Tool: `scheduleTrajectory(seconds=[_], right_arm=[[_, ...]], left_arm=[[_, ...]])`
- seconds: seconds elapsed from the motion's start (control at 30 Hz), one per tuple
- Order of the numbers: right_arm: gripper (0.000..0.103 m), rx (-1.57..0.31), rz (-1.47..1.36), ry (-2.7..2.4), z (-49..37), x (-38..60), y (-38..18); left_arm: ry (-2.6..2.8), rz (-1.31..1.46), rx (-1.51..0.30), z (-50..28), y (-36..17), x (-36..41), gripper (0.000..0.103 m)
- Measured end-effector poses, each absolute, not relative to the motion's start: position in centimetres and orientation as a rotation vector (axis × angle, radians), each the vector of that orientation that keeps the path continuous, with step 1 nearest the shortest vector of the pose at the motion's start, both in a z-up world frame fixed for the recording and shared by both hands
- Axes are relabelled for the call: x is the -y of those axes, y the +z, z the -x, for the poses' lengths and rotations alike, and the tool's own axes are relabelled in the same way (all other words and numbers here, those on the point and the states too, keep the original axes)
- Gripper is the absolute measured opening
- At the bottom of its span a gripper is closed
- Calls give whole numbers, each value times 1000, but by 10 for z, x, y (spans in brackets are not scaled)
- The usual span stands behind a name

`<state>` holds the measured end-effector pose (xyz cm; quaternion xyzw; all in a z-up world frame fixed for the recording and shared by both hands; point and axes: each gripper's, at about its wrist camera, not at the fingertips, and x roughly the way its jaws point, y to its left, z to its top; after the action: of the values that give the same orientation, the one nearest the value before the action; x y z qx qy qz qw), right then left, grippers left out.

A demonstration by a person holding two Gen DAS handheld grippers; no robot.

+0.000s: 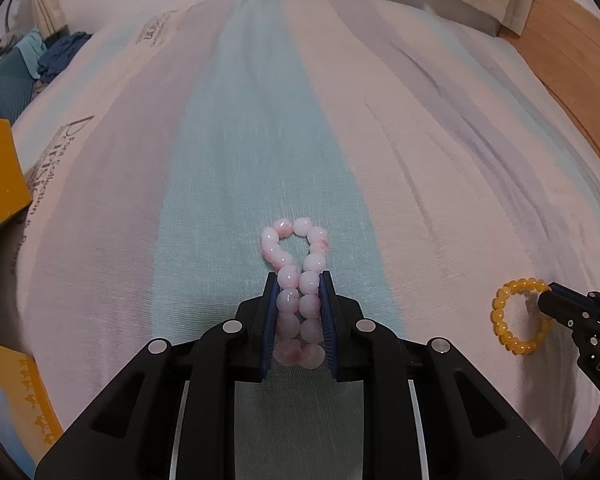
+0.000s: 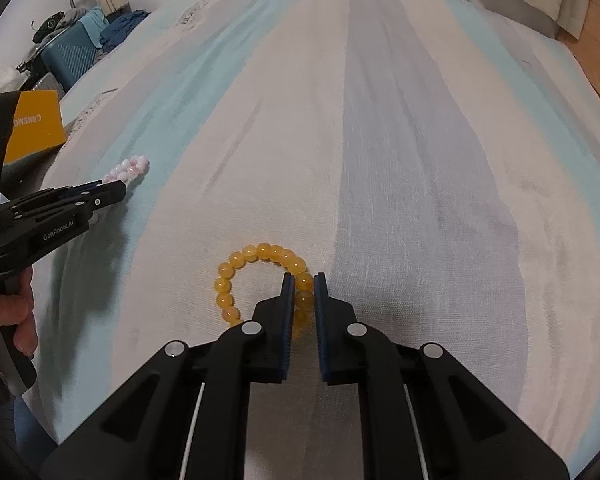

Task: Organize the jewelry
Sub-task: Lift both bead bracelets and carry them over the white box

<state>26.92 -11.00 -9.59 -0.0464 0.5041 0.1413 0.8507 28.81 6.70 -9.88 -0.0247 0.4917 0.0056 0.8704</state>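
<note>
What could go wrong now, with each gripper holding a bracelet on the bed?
The left gripper squeezes the pink bracelet into two rows; more force might strain its cord. The right gripper pinches only one side of the yellow bracelet, so it could slip out when lifted.

Soft, dim indoor light is falling evenly over the striped bedsheet. Fisheye distortion is bending its edges into dark corners, and its far end is smearing into blur. Faint shadows are lying beneath both tools.
</note>
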Motion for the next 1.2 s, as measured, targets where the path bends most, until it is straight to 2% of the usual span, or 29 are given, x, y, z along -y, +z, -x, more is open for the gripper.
scheduleTrajectory(seconds=[1.2], right_arm=[[9,-944,74,324,-224,106,-18]], left_arm=[[36,35,-963,-226,-21,-65,19]])
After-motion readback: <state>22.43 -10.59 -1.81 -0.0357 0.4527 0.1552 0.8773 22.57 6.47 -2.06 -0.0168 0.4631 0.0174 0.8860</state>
